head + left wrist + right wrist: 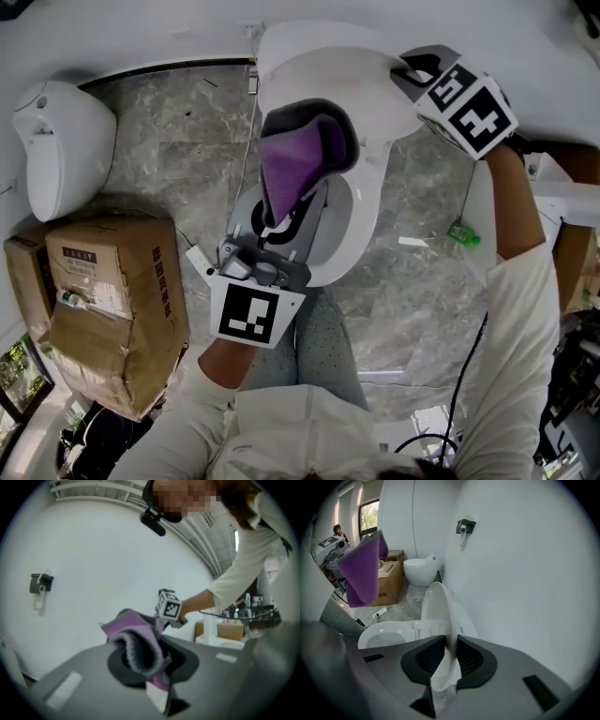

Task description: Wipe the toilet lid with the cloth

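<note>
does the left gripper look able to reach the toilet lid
Probably yes: the right gripper holds the toilet lid up, and the cloth in the left gripper hangs before it, nothing between.

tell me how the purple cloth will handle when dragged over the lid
Likely floppy: the cloth droops in folds from the left gripper. Probably light, since one small pinch holds it all. Its fuzzy pile may drag rather than slide.

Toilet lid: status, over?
Right gripper clamped on lid edge, lid up. Left gripper holds cloth, not on lid yet. Nothing in the way.
</note>
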A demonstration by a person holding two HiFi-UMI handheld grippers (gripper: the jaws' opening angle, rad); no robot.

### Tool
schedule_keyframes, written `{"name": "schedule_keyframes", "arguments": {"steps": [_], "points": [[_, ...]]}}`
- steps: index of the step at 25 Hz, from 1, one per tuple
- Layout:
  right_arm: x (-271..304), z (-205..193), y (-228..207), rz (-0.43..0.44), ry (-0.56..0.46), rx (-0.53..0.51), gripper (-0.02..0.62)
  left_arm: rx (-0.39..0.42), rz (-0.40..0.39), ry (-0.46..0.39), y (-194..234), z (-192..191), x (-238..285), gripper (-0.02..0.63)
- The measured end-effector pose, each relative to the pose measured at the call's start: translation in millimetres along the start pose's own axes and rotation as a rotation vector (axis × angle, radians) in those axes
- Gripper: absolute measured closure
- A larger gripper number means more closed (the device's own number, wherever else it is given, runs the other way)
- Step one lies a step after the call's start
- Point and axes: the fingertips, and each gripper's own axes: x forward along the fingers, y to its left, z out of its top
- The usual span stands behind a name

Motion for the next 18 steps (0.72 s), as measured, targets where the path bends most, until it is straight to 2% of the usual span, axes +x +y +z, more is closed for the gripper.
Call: {"name": "schedule_keyframes", "arguments": {"steps": [7, 11, 18], "points": [[-31, 1, 51, -0.013, -0.057, -0.062, 0.529, -0.008, 0.009, -0.03, -3, 9, -12, 0.56], [-47, -2, 86, -0.04, -0.051, -0.114, 0.536, -0.01, 0.001, -0.044, -9, 13, -23, 0.56], [-68, -15, 160, 0.006, -0.037, -0.117, 0.548, 0.006, -0.026, -0.053, -20, 15, -48, 0.56]]}}
